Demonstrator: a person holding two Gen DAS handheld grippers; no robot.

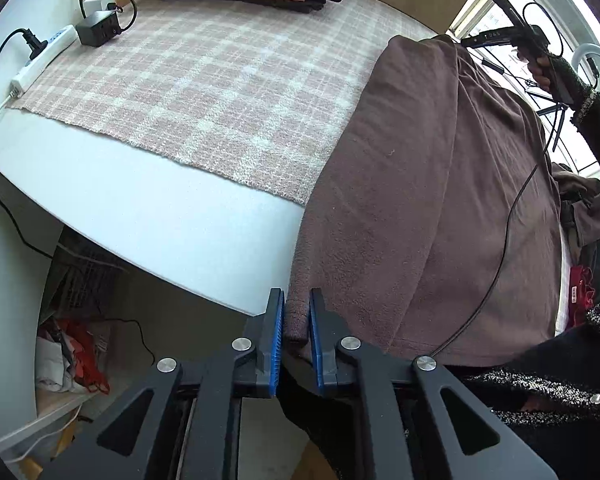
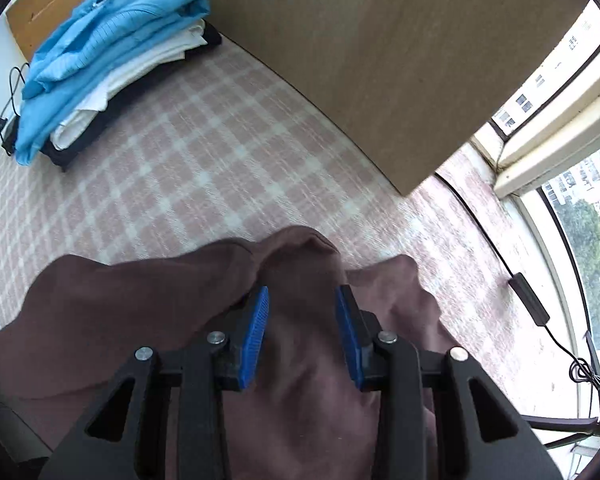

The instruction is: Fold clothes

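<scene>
Fingers (image 1: 277, 320) pinching lengthwise brown garment (image 1: 420, 184)

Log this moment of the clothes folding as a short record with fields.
garment: brown knit cloth, spread over the table's near right part
surface: pink and white checked mat on a white table
left gripper: shut on the brown cloth's edge
right gripper: bunched brown cloth between its blue pads
finished pile: folded clothes, blue top, at the far corner
</scene>
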